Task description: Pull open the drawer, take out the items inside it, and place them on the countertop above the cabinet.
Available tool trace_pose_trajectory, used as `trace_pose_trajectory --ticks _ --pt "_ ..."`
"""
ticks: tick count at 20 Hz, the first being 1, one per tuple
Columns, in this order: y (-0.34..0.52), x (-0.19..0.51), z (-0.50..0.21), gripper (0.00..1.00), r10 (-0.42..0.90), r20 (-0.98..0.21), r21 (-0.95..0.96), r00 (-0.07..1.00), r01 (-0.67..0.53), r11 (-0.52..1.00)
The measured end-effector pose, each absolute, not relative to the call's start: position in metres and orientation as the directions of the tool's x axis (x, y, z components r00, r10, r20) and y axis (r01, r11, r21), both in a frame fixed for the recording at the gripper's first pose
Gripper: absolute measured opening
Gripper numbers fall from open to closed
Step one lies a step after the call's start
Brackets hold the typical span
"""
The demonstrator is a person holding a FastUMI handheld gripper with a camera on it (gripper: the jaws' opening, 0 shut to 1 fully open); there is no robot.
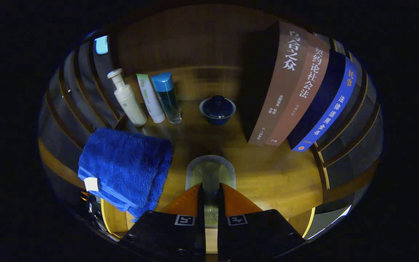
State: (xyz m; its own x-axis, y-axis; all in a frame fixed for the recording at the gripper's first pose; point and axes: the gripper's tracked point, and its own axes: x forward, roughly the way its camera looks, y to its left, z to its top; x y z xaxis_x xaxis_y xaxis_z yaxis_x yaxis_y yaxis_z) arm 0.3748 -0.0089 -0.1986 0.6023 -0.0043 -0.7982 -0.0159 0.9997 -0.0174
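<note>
The clear drinking glass [210,174] stands on the wooden countertop [275,174] with its rim and upper body just ahead of the gripper [210,189], while its lower part runs down between the two fingers and is largely covered by them. The jaws stand narrow, with the glass in the slim gap between them; whether both fingers press on it is hard to tell, since glare and the transparent wall blur the contact. To the left of the fingers lies a folded blue terry towel [126,169] with a small white tag, its near corner cut off behind the gripper body. Beyond it, at the back left of the countertop, stand a white pump bottle [127,100], a white squeeze tube [150,99] and a blue-capped clear bottle [167,97], close together in a row. Beyond the fingers sits a dark blue lidded bowl [217,110], dim in the shadow. To the right, a row of upright books [296,91] with brown and blue spines leans against dark shelving; the rest of them is lost in darkness.
</note>
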Motion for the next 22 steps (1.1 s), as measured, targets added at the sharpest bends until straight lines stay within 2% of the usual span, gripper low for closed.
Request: trace_pose_trajectory --ticks 2,5,9,13,17,22 --pt "-0.009 0.377 -0.195 0.18 -0.003 -0.809 -0.011 0.588 -0.011 1.0" --pt "-0.008 0.375 -0.204 0.31 0.0 -0.809 -0.004 0.588 -0.006 1.0" --pt "-0.006 0.369 -0.195 1.0 0.016 -0.758 -0.002 0.653 -0.027 1.0" --pt "-0.01 0.339 -0.172 1.0 0.024 -0.638 -0.008 0.77 -0.039 0.999" --pt "-0.013 0.273 -0.144 1.0 0.026 -0.501 -0.015 0.865 -0.038 0.999" --pt "-0.011 0.189 -0.131 1.0 0.032 -0.375 0.06 0.926 -0.01 0.998"
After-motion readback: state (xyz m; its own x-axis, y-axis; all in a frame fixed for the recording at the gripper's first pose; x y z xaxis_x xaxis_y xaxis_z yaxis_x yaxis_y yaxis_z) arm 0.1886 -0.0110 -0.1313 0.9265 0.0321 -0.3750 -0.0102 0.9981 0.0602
